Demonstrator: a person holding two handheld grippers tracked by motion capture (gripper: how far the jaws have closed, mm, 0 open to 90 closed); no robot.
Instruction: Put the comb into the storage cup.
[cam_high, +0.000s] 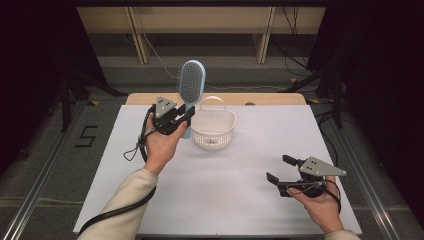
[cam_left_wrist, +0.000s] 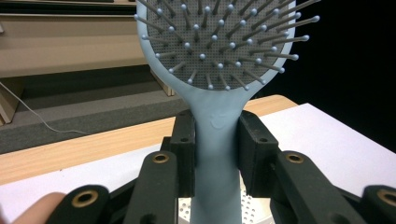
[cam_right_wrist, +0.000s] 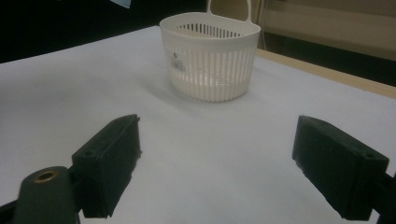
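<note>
1. The left gripper (cam_high: 176, 117) pinches the light blue plastic hairbrush (cam_high: 191, 82) by its handle. The two black jaws press on the handle from both sides, and the oval head with the grey bristles stands upright above them.
2. The hairbrush is in the air over the far part of the table, near its far edge. It is just beside the left side of the white plastic basket (cam_high: 213, 131) with slotted walls and a loop handle.
3. The basket stands on the white table (cam_high: 240, 195) near the middle of the far edge. I see nothing in it.
4. The right gripper (cam_high: 280, 170) is held low over the near right corner of the table. Its jaws are spread wide with nothing between them, and they point toward the basket.
5. I judge the step in hand is carrying the hairbrush to the basket, and the placing is not yet done.
6. The next move probably calls for shifting the hairbrush sideways over the rim, lowering it handle first, then releasing it. The tall head could tip the light basket, so the right gripper may need to steady it.
</note>
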